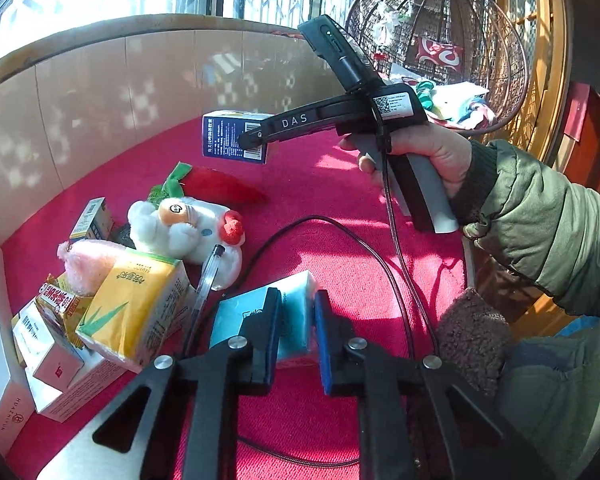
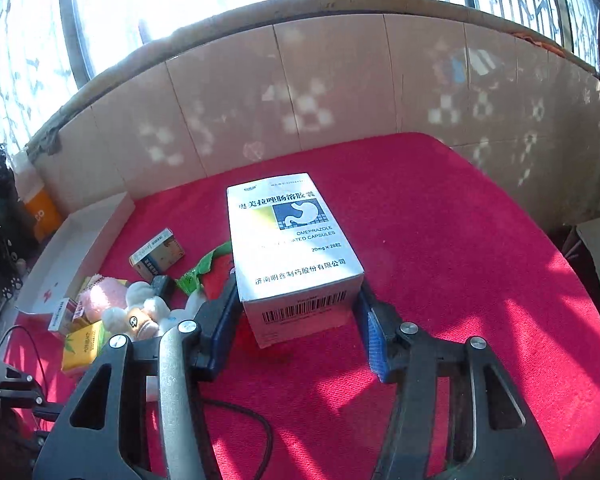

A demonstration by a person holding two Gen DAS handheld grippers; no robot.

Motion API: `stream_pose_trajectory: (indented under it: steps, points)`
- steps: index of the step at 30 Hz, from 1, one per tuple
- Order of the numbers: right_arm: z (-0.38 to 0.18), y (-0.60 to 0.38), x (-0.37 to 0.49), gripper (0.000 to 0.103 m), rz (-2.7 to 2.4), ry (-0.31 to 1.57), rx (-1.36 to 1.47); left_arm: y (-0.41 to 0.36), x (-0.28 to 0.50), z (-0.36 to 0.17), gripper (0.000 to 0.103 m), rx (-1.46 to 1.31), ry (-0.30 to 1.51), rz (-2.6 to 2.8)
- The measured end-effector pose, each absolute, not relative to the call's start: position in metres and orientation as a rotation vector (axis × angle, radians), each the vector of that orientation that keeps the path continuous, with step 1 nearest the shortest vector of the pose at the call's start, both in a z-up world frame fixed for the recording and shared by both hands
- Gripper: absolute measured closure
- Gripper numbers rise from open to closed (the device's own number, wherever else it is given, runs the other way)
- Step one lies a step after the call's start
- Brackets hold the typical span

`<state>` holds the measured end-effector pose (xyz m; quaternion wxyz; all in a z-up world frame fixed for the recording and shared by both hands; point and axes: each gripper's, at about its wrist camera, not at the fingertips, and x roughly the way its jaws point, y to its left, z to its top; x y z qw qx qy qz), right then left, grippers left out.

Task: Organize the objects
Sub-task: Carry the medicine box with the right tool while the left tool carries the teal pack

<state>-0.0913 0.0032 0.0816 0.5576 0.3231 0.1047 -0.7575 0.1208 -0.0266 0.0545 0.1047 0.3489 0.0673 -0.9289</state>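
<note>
The right gripper (image 2: pixel 296 320) held the medicine box (image 2: pixel 294 248) clamped between its jaws, long axis pointing forward along the fingers, clear above the red cloth (image 2: pixel 460 240). The left gripper (image 1: pixel 296 340) sat closed on a blue pack (image 1: pixel 260 316), nearer the pile (image 1: pixel 132 300).

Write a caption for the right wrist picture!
Right gripper holds a medicine box above the red cloth.
</note>
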Motion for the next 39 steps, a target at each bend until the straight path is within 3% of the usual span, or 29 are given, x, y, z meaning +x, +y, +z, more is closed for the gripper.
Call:
stream_pose_trajectory:
  steps: [9, 11, 13, 15, 24, 28, 31, 33, 34, 39]
  points:
    - [0.086, 0.031, -0.083, 0.049, -1.787, 0.169, 0.758, -0.031, 0.133, 0.053, 0.087, 1.095, 0.194, -2.714]
    - [0.089, 0.034, -0.08, 0.049, -1.783, 0.164, 0.745, -0.031, 0.134, 0.054, 0.081, 1.088, 0.192, -2.688]
    - [0.092, 0.036, -0.078, 0.049, -1.778, 0.155, 0.738, -0.031, 0.137, 0.055, 0.058, 1.064, 0.169, -2.655]
    - [0.093, 0.038, -0.077, 0.049, -1.773, 0.146, 0.734, -0.032, 0.141, 0.057, 0.0, 1.036, 0.168, -2.664]
    - [0.093, 0.041, -0.074, 0.049, -1.76, 0.131, 0.739, -0.028, 0.124, 0.044, 0.0, 1.167, 0.104, -2.702]
    - [0.089, 0.042, -0.078, 0.048, -1.761, 0.117, 0.761, -0.038, 0.111, 0.031, 0.001, 1.243, 0.185, -2.675]
    - [0.088, 0.043, -0.078, 0.048, -1.758, 0.113, 0.769, -0.036, 0.109, 0.027, 0.01, 1.262, 0.191, -2.688]
    - [0.089, 0.043, -0.077, 0.048, -1.757, 0.116, 0.765, -0.036, 0.109, 0.027, 0.027, 1.257, 0.191, -2.694]
    - [0.09, 0.043, -0.077, 0.048, -1.757, 0.115, 0.764, -0.037, 0.109, 0.027, 0.03, 1.255, 0.201, -2.7]
    - [0.093, 0.044, -0.075, 0.048, -1.755, 0.111, 0.753, -0.036, 0.106, 0.027, 0.029, 1.254, 0.181, -2.683]
